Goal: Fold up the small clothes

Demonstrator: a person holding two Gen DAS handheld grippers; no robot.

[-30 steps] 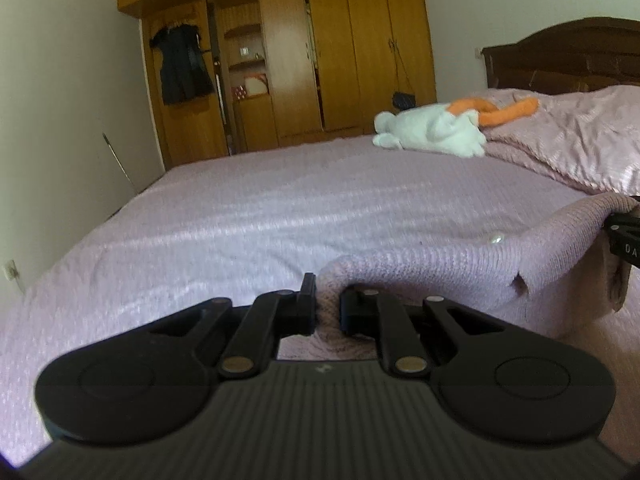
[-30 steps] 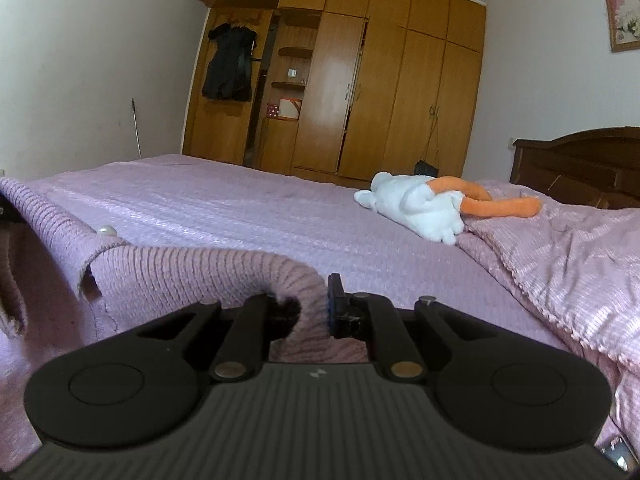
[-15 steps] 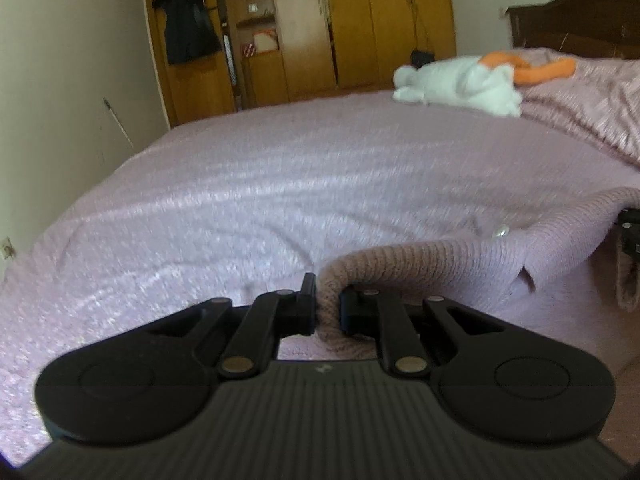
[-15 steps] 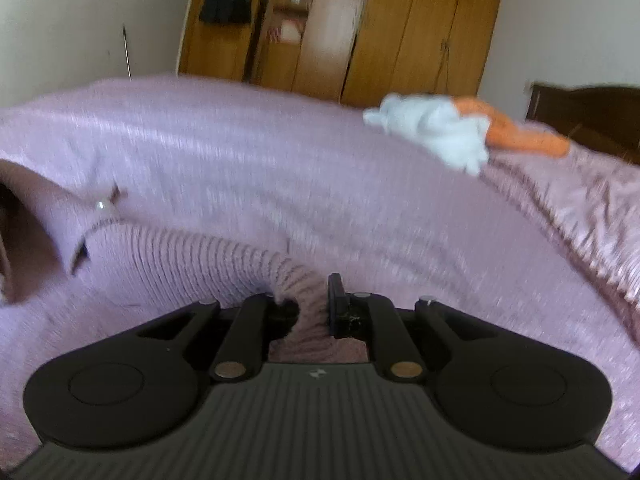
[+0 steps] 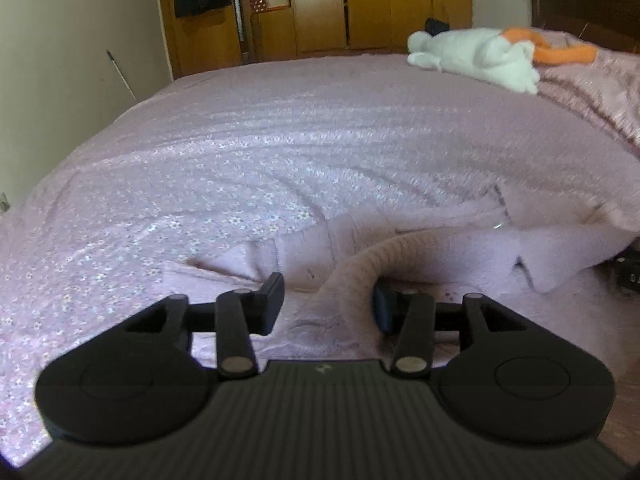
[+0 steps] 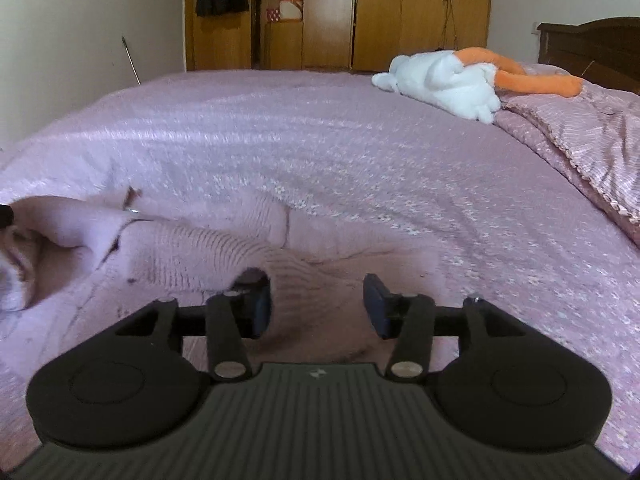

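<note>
Now my left hand-held gripper (image 5: pixel 328 304) and right hand-held gripper (image 6: pixel 316 304) have just been opening, jaws spread, letting the pale pink ribbed knit sweater (image 5: pixel 420 248) settle folded low in frame on the lilac bedspread (image 5: pixel 280 152).

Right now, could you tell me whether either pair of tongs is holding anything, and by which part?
Nothing is held. Both the left tongs and right tongs have just been opening, and the pink knitted garment edge lies loose between their jaws on the bed.

Sweater (image 5: pixel 460 248) on bed (image 5: pixel 280 152) near cam; plush toy (image 5: pixel 476 58) far R.
</note>
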